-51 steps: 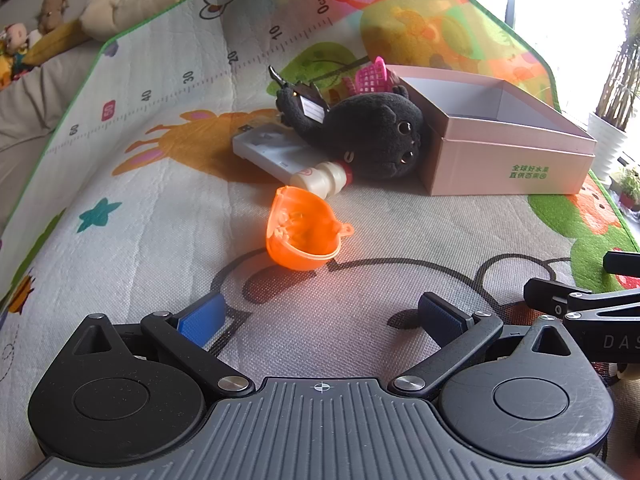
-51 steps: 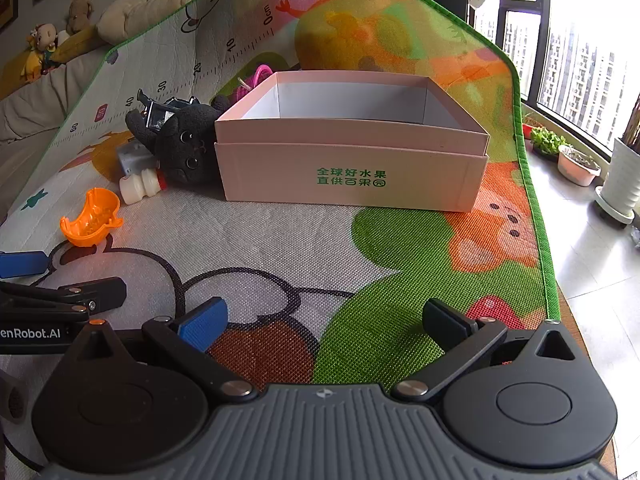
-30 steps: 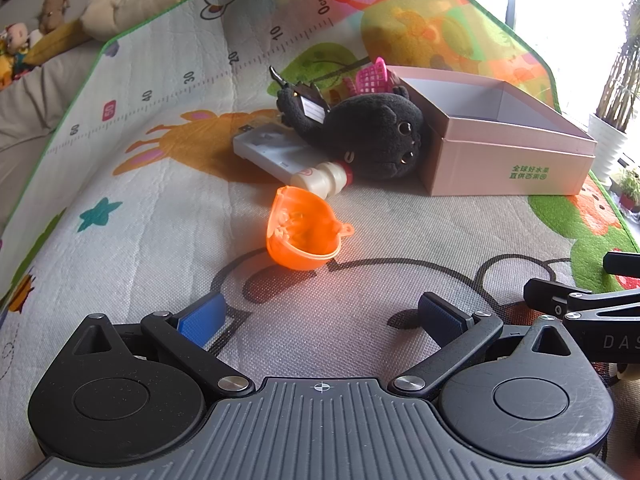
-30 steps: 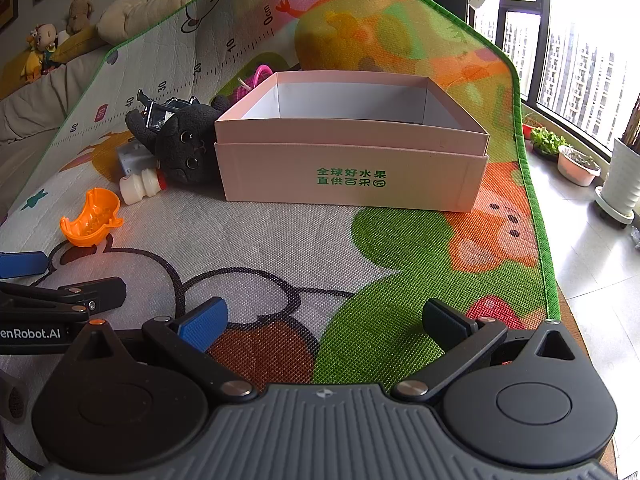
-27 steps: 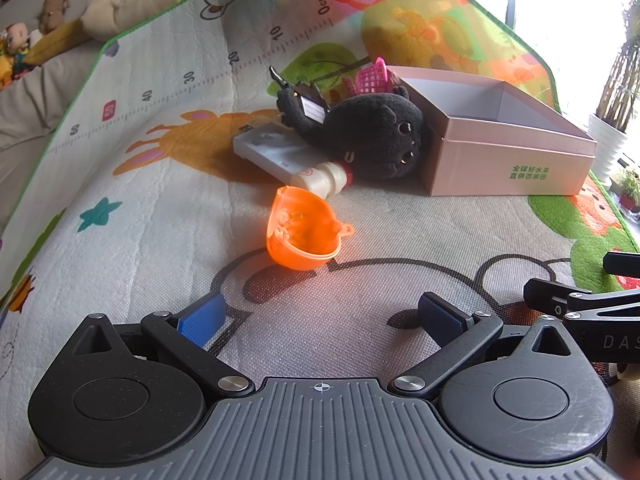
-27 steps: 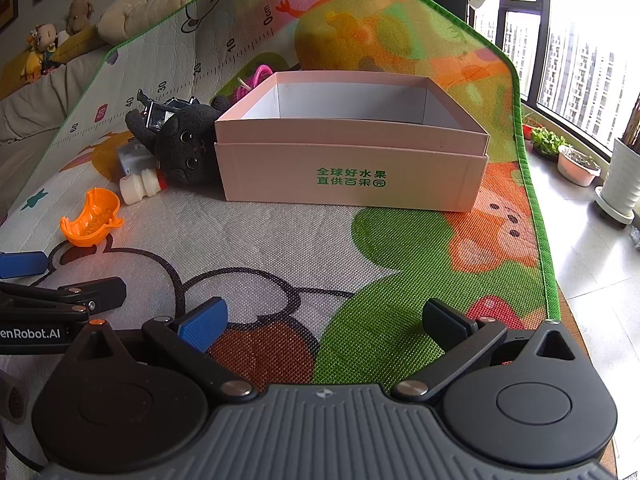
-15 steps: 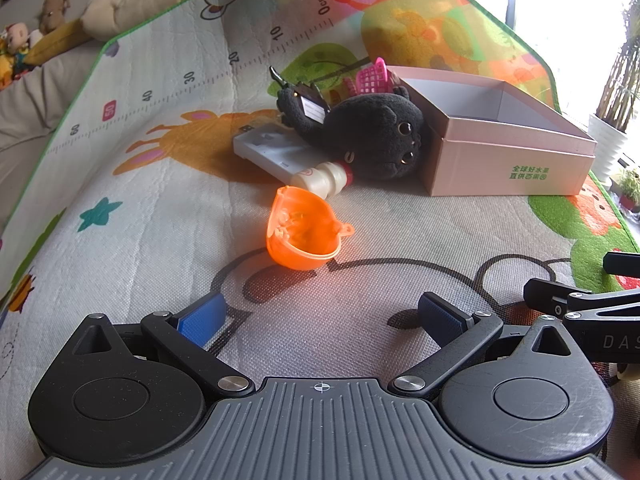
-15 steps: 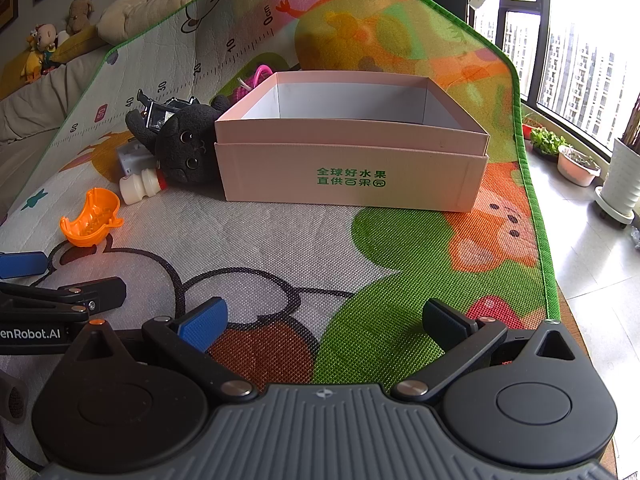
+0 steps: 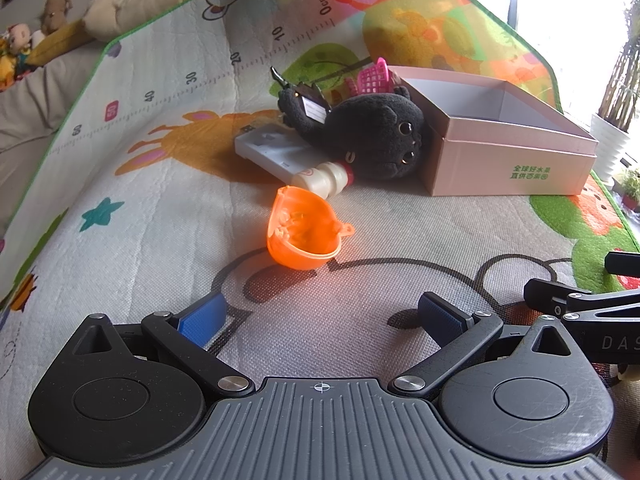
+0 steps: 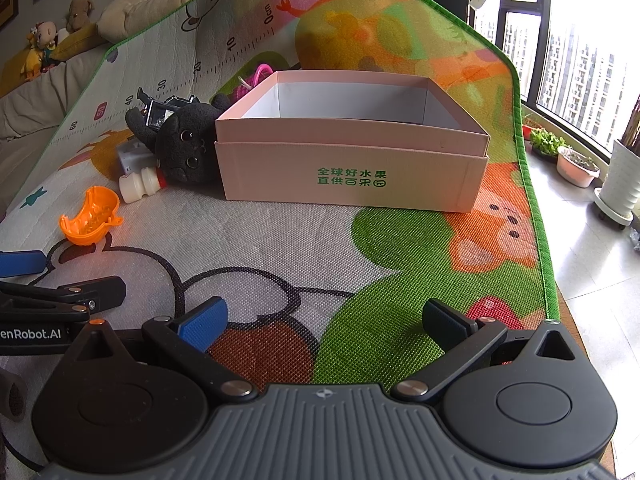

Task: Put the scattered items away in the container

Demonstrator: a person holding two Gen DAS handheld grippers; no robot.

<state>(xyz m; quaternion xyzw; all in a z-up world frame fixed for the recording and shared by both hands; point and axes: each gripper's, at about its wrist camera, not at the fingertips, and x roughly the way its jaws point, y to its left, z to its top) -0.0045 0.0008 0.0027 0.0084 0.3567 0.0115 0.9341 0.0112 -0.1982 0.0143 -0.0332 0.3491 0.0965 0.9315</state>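
Note:
A pink open cardboard box (image 10: 352,168) stands on the play mat, also in the left wrist view (image 9: 508,148). Left of it lie a black plush cat (image 9: 380,136), a small white bottle (image 9: 320,178), a white flat device (image 9: 272,152), a pink toy basket (image 9: 374,76) and an orange plastic half-shell (image 9: 304,234). The shell (image 10: 90,216), bottle (image 10: 140,186) and plush (image 10: 182,148) also show in the right wrist view. My left gripper (image 9: 320,312) is open and empty, short of the orange shell. My right gripper (image 10: 322,316) is open and empty, well short of the box.
The colourful mat (image 10: 280,240) ends at a green edge (image 10: 536,208) on the right, with floor and plant pots (image 10: 576,164) beyond. Cushions and soft toys (image 9: 132,4) lie at the far left. The other gripper's fingers (image 10: 60,292) show at the left edge.

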